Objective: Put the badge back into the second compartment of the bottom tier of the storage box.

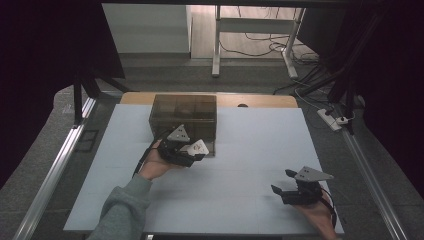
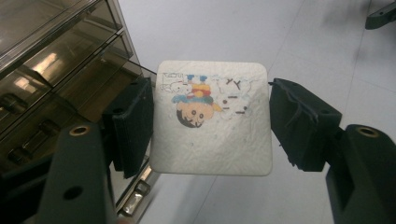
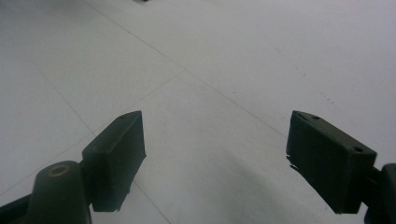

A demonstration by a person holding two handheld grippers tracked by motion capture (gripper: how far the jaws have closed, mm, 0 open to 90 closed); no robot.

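Left gripper view: fingers [image 2: 210, 123] clamp a white, perhaps cartoon-printed, coaster [image 2: 212, 123].

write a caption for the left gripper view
Left gripper shut on a white cartoon-printed tile beside a smoky drawer box.

White square coaster [image 2: 212, 126] w/ rounded corners, textured face, printed w/ a colourful cartoon (seen upside down in the left gripper view). It sits gripped by two opposite edges between the pads of the left tool [image 2: 211, 123], face toward the camera, off the surface. It hangs just beside the front of a smoky see-through drawer box [image 1: 184, 116], whose stacked drawers are shut.
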